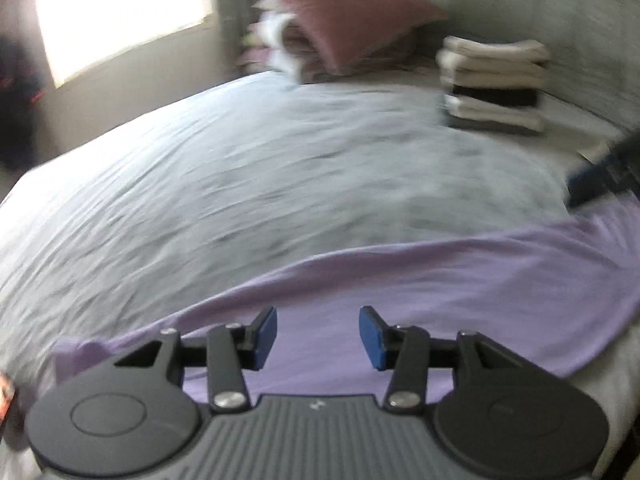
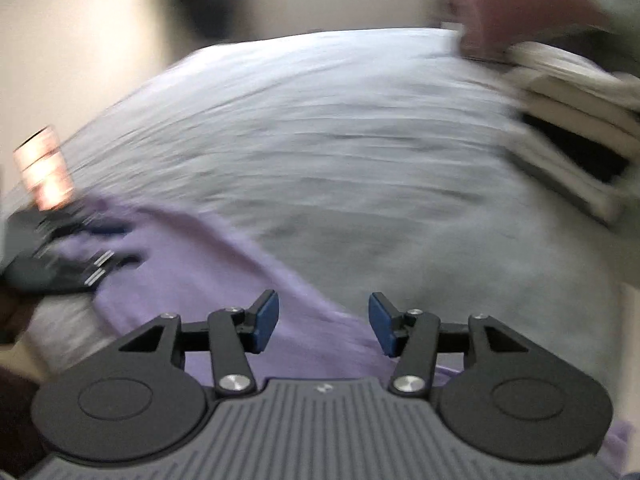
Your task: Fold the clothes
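Both tongs stand spread and empty: the left gripper (image 1: 318, 338) and right gripper (image 2: 323, 326) hover over the lilac garment (image 1: 440, 280), which lies flat just beneath and ahead of them on the bed (image 1: 240, 184). Risk: a pinch through the thin cloth could snag the sheet too, or catch a single layer and skew the fold.

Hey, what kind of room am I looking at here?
Most likely a bedroom: a wide bed with a pale cover, a pink pillow at its head by a window, and a stack of folded laundry.
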### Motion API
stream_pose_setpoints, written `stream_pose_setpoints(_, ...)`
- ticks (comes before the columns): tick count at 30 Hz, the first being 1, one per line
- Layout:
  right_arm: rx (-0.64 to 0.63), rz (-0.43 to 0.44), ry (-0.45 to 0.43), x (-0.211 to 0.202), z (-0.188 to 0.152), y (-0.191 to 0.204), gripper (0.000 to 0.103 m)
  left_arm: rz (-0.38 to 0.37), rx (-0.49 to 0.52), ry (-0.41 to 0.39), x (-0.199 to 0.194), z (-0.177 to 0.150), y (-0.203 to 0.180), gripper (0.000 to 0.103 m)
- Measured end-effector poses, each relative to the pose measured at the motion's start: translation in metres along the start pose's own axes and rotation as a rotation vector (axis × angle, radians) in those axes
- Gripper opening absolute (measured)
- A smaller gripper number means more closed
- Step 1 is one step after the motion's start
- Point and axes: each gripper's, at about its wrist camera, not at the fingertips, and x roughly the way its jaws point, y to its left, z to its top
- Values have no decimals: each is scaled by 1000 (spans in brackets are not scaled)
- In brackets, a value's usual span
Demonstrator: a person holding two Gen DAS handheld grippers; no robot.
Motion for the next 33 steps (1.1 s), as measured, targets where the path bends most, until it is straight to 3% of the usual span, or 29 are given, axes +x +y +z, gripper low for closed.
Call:
stream_pose_setpoints(4,-131,148,29,27,0,50,54,-59,-121,22,5,-20,20,45)
stream_pose_setpoints(6,-196,202,43,40,-4,74,30,-50,-106,50,7,-22,21,45)
stream_pose_setpoints(9,-289,267,61,54,-9,105,24,-36,-69,58,8,-24,24,44)
stream_pose_setpoints(16,-429,284,79,82,-14,144,24,-50,-98,71,9,-29,31,44)
stream_pose_setpoints(20,-506,245,83,93,-19,153,7,-46,-135,76,11,-26,35,45)
stream_pose_setpoints(21,-513,241,79,95,-20,153,1,-45,-145,77,11,-26,36,45)
stream_pose_setpoints(23,-507,240,72,96,-19,152,0,-42,-166,78,12,-25,39,45)
stream_pose_setpoints(29,-396,341,115,88,-9,141,1,-30,-232,46,11,-19,48,44)
stream_pose_setpoints(33,-377,351,157,98,-9,138,1,-37,-311,28,14,-14,55,42)
